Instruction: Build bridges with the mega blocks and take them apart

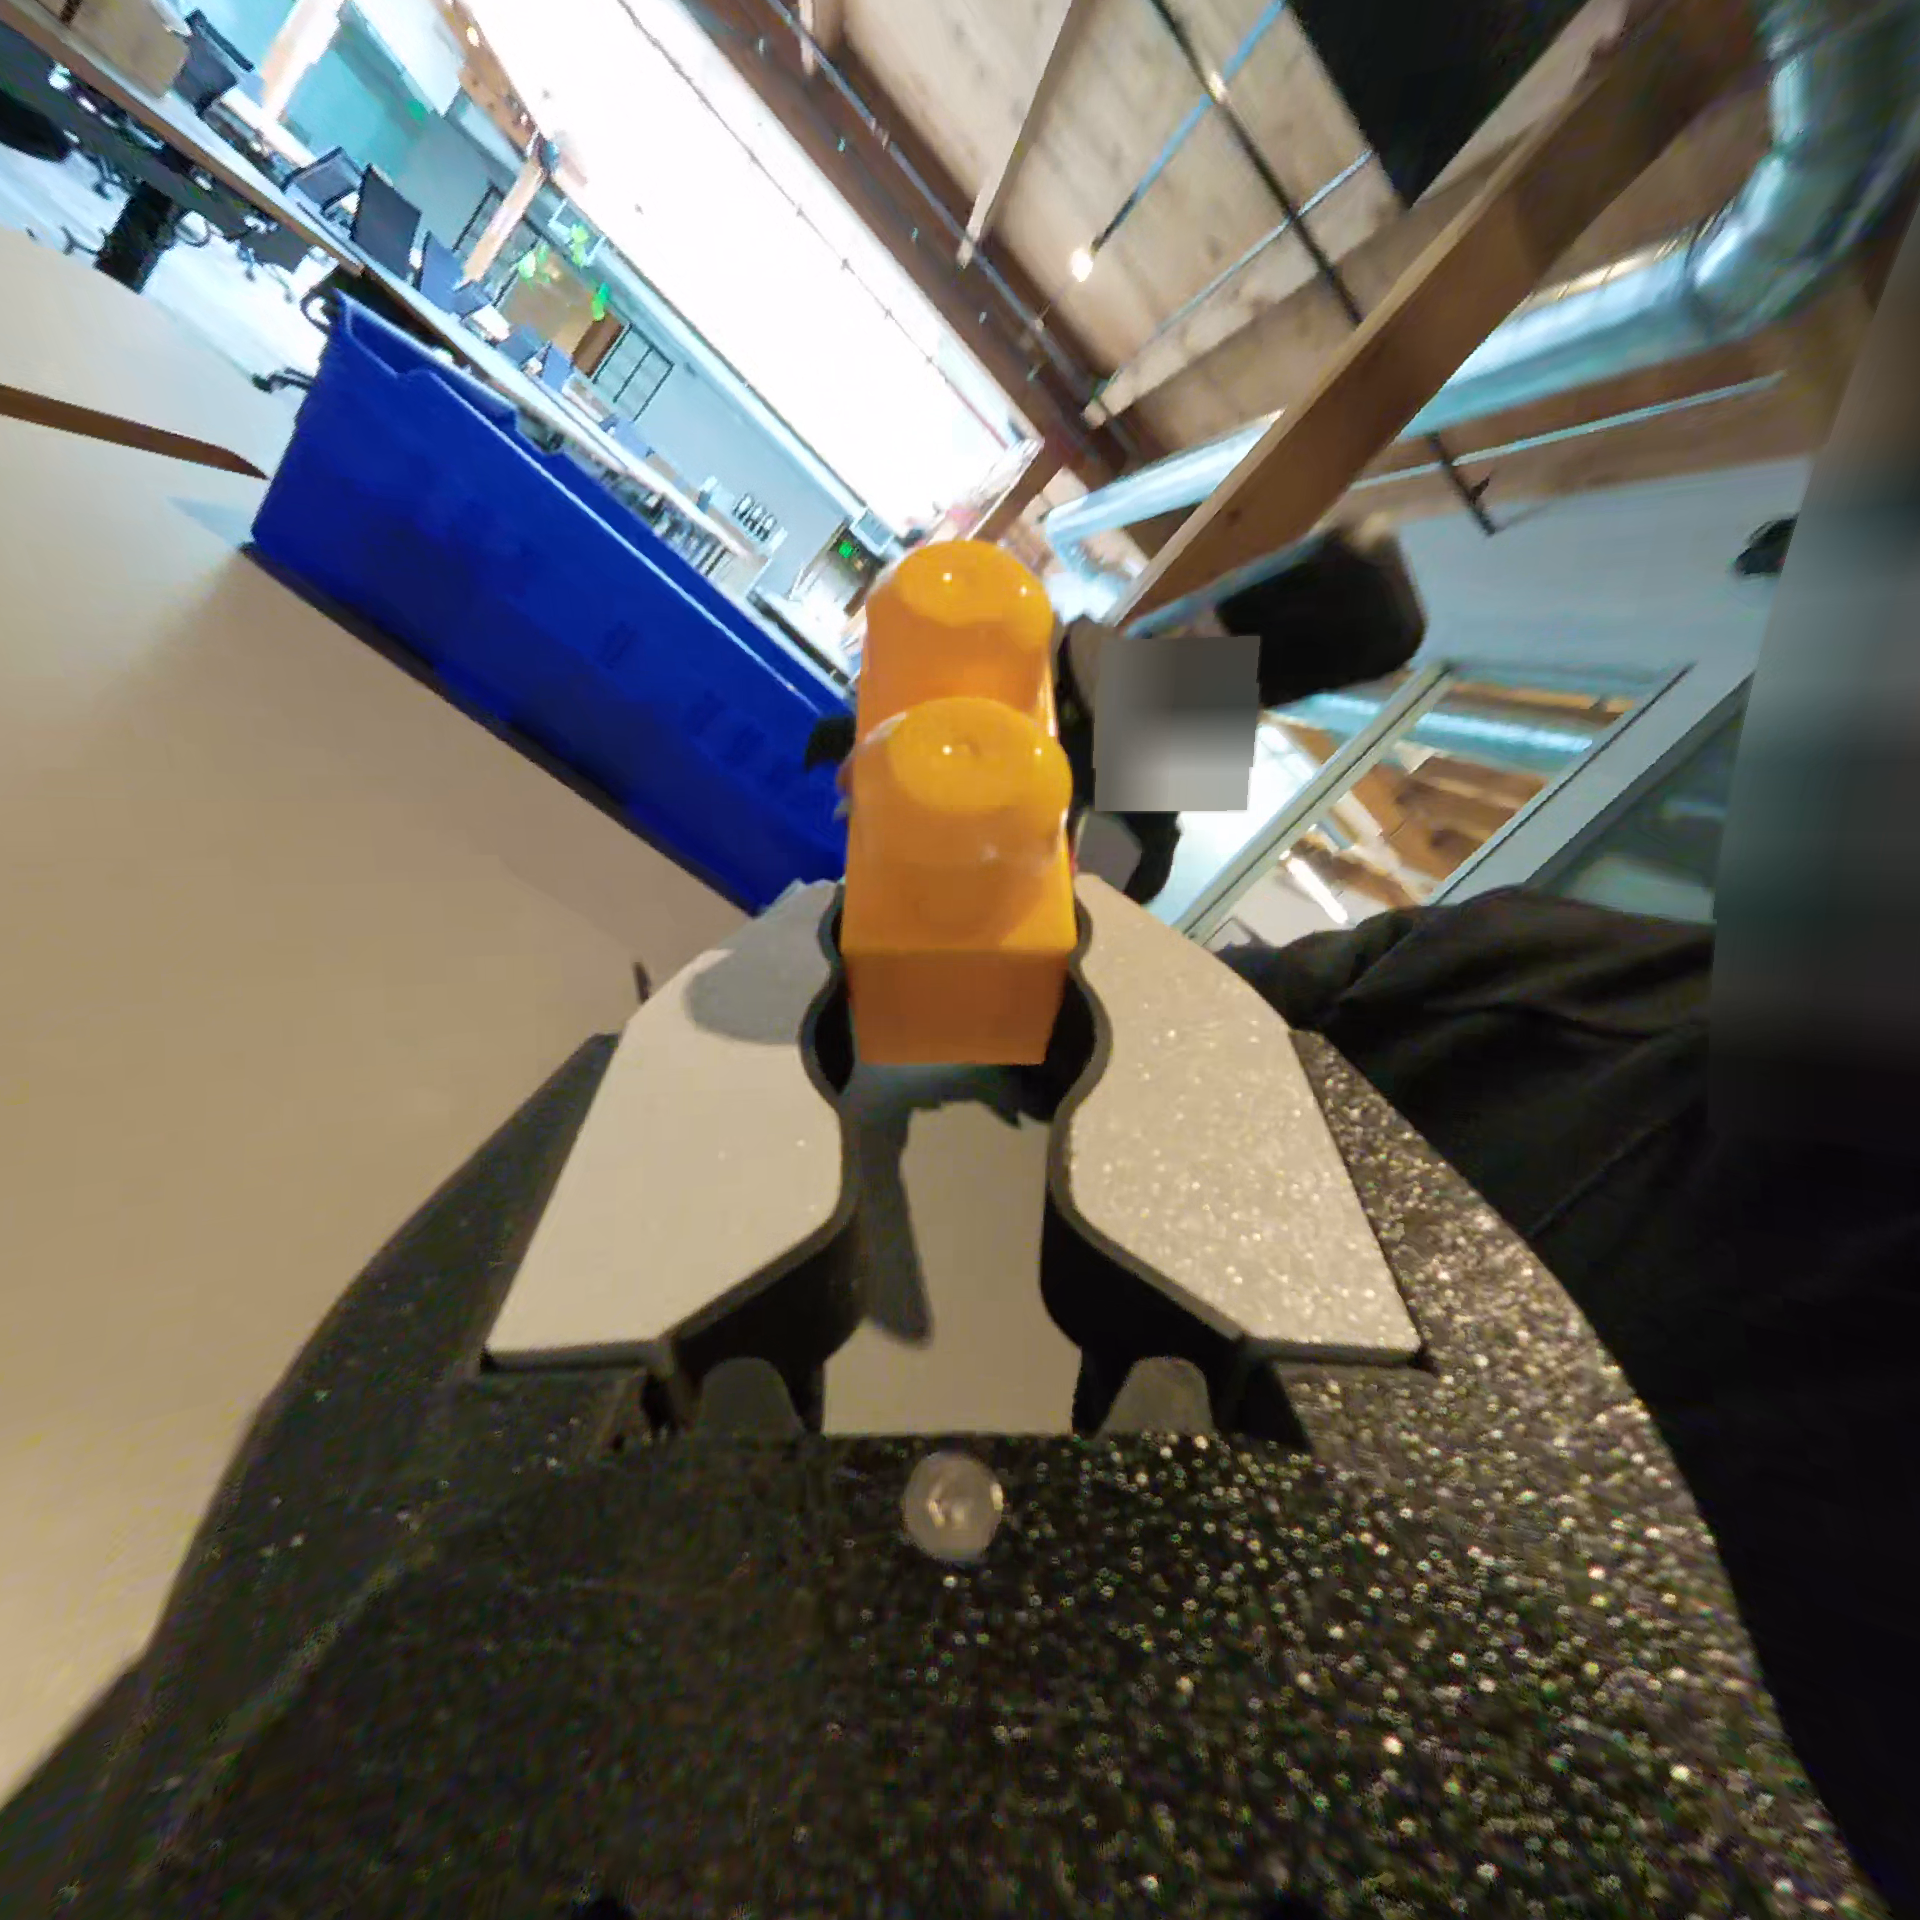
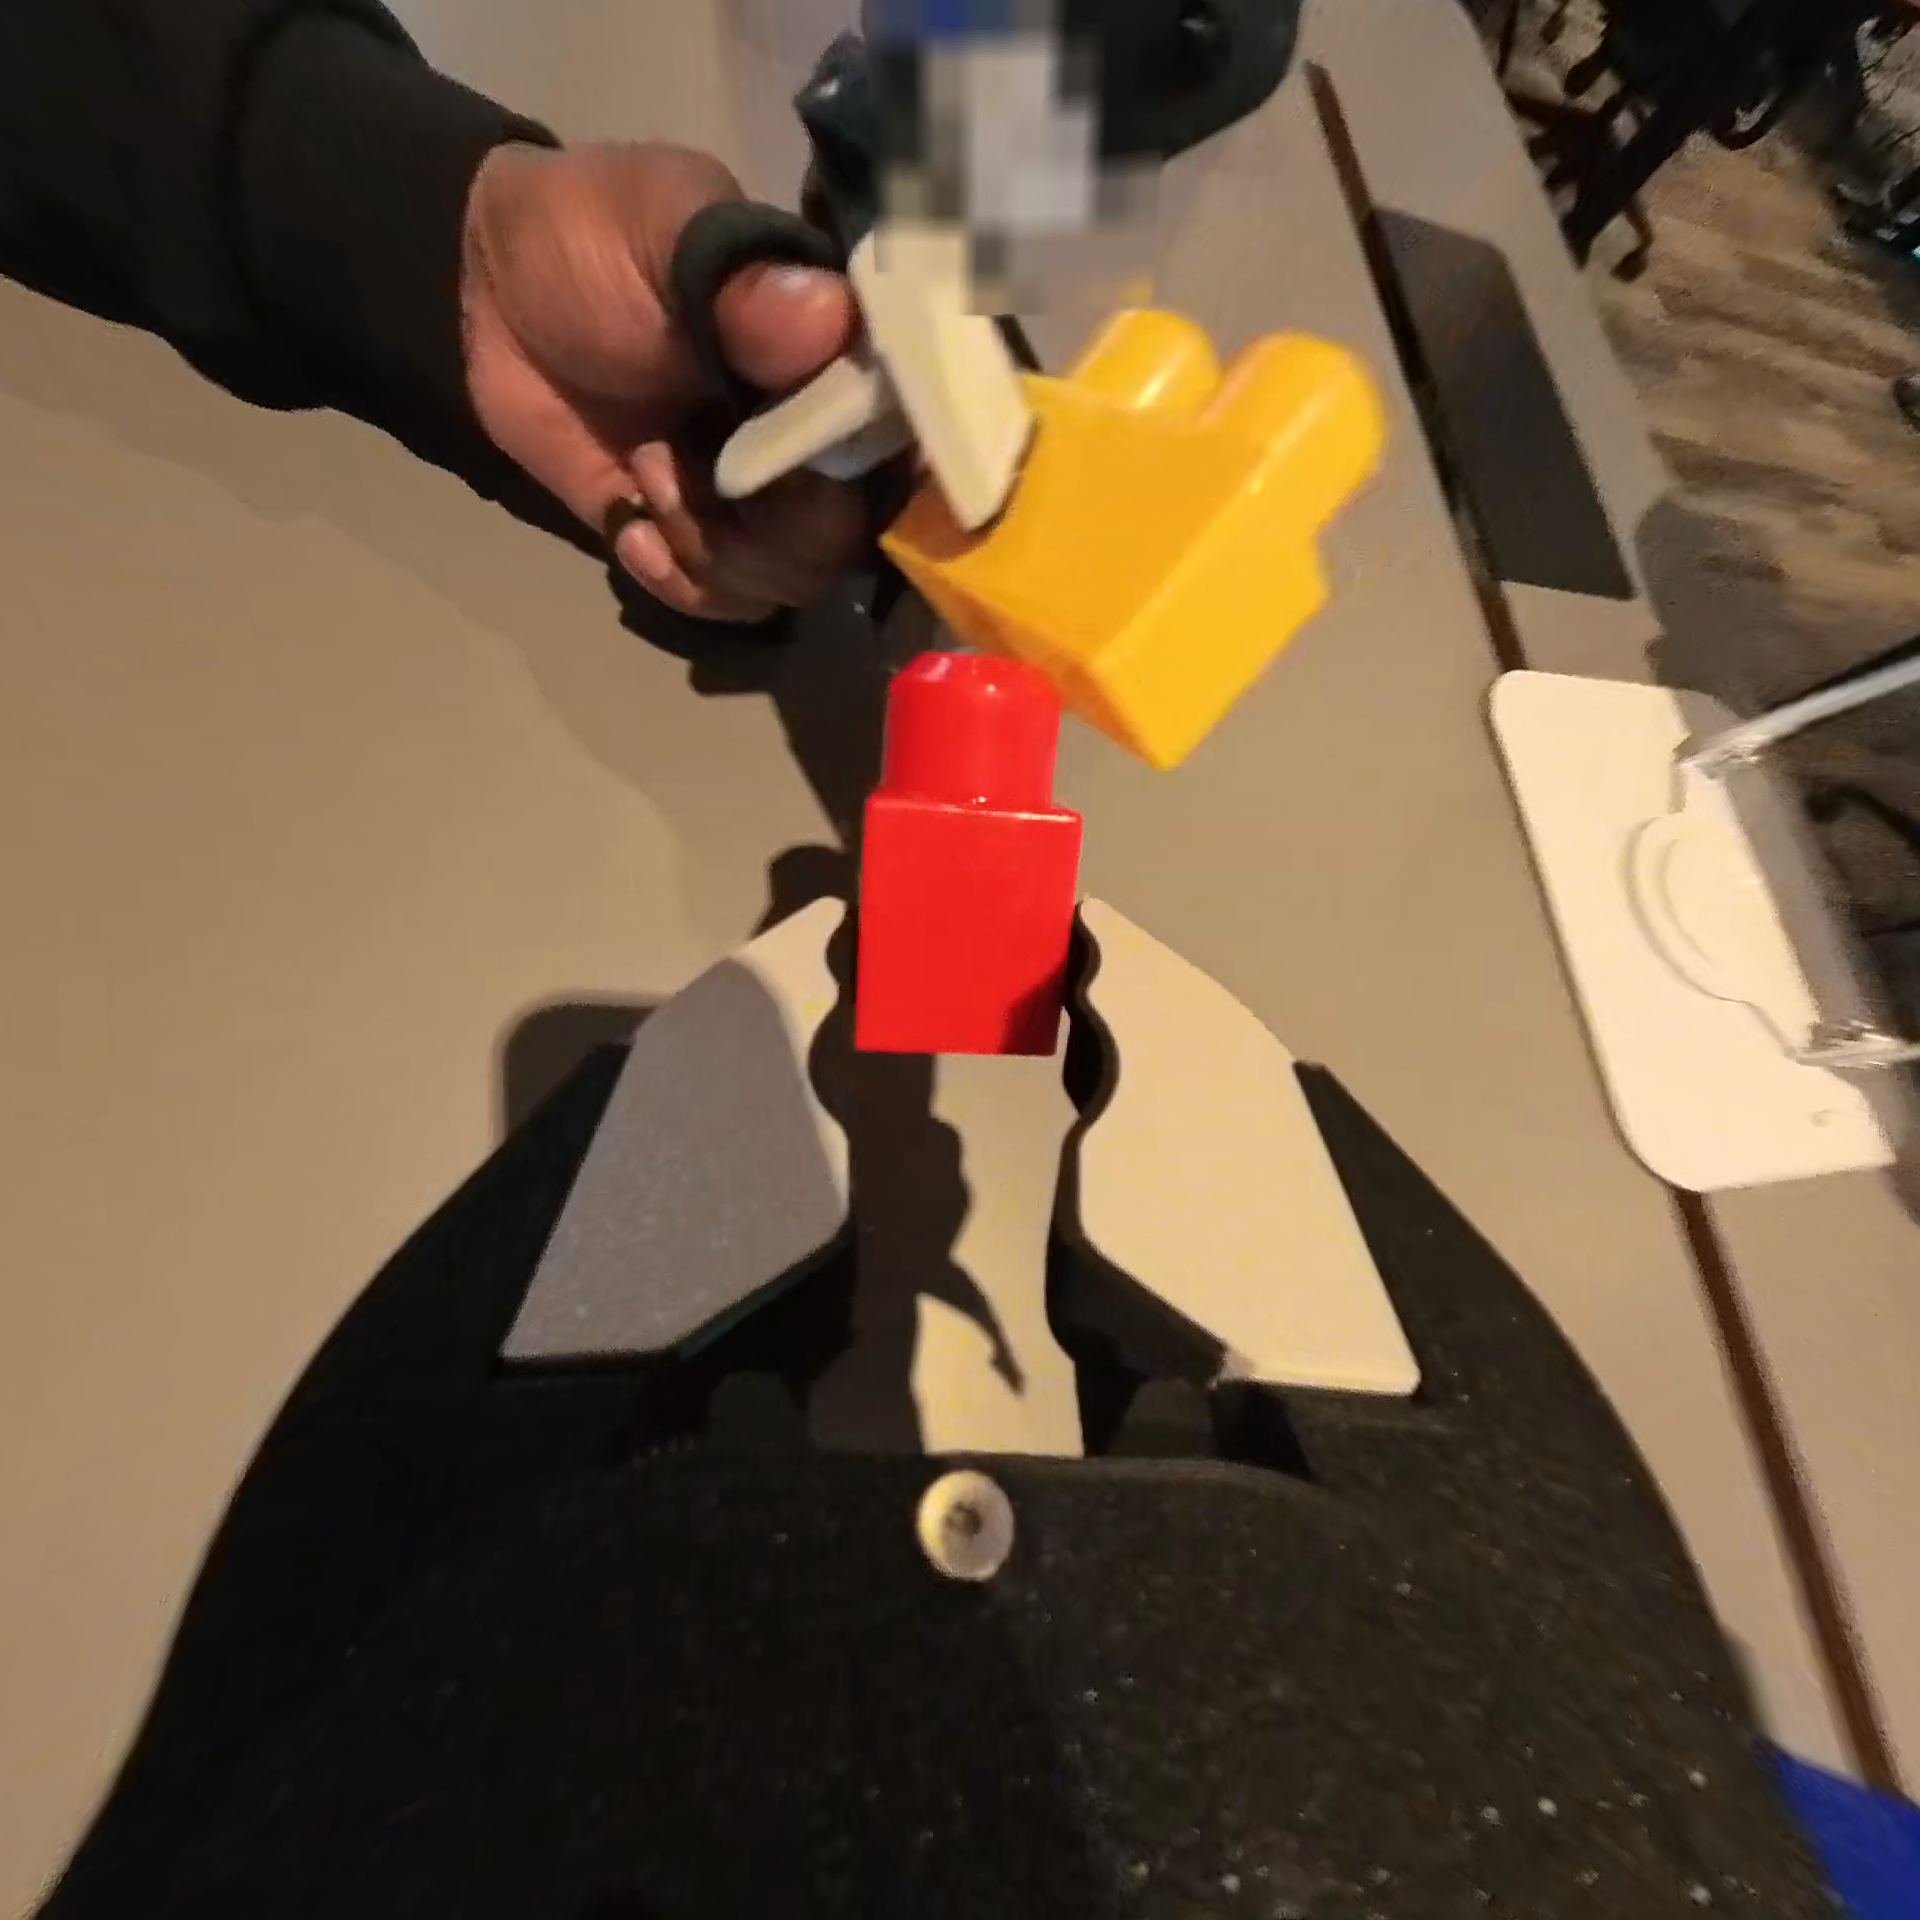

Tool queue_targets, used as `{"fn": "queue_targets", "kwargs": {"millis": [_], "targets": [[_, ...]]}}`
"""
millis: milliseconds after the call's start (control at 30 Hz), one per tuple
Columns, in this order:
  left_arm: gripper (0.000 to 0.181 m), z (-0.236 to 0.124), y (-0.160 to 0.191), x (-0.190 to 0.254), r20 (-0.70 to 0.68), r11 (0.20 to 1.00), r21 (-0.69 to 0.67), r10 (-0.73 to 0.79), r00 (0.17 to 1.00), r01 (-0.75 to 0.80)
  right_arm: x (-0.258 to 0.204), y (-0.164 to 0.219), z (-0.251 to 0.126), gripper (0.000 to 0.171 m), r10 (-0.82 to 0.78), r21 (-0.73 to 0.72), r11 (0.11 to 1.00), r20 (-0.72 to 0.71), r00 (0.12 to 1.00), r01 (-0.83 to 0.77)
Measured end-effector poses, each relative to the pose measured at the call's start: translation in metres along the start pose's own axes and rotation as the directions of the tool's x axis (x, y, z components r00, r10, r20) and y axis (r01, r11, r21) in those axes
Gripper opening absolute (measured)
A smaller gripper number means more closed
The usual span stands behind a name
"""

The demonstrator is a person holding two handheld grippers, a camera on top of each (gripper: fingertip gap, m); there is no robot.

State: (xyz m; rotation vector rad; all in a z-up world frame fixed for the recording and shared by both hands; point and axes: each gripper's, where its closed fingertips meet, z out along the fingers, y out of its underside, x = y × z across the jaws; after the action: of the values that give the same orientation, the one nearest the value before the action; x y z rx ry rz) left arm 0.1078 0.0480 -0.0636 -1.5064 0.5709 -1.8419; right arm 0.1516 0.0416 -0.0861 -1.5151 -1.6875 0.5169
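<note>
My left gripper (image 1: 958, 935) is shut on a yellow two-stud block (image 1: 951, 821), held up in the air with its studs facing the camera. In the right wrist view the same yellow block (image 2: 1153, 540) hangs tilted in the left gripper (image 2: 977, 457), held by a hand (image 2: 613, 353). My right gripper (image 2: 961, 935) is shut on a red one-stud block (image 2: 961, 904), stud pointing away. The red stud's top sits just below and beside the yellow block's underside; I cannot tell whether they touch.
A blue bin (image 1: 499, 582) stands at the far edge of the beige table (image 1: 260, 935). A white flat base (image 2: 1683, 935) with a clear part lies on the table at the right. The table edge (image 2: 1455, 520) runs along the right side. The tips of one gripper are about 6 cm away from the tips of the other. From either gripper's tips it is about 35 cm to the white flat base (image 2: 1683, 935).
</note>
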Motion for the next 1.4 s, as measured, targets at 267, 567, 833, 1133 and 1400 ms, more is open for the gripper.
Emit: {"fn": "queue_targets", "kwargs": {"millis": [267, 567, 833, 1133, 1400], "targets": [[0.036, 0.002, 0.005, -0.001, 0.006, 1.0, -0.023, 0.0, 1.0, 0.0, 0.06, 0.065, -0.177, 0.037, 0.026, -0.12, 0.992, -0.109, 0.994, -0.039], [0.036, 0.007, 0.006, -0.001, -0.006, 0.999, -0.032, 0.031, 1.0, -0.031, 0.056, 0.2, -0.215, 0.038, 0.414, -0.256, 0.87, -0.087, 0.906, -0.422], [0.036, 0.008, 0.009, 0.001, -0.005, 0.998, -0.051, 0.049, 0.999, -0.049, 0.056, 0.253, -0.208, 0.049, 0.422, -0.48, 0.743, -0.206, 0.883, -0.467], [0.036, 0.019, 0.025, 0.003, 0.041, 0.973, -0.15, 0.184, 0.982, -0.176, 0.059, 0.092, -0.179, 0.071, 0.237, -0.029, 0.969, -0.158, 0.959, -0.244], [0.036, 0.032, 0.05, 0.004, 0.083, 0.841, -0.325, 0.48, 0.873, -0.432, -0.001, -0.005, -0.069, 0.068, 0.267, 0.149, 0.947, 0.121, 0.956, -0.284]]}}
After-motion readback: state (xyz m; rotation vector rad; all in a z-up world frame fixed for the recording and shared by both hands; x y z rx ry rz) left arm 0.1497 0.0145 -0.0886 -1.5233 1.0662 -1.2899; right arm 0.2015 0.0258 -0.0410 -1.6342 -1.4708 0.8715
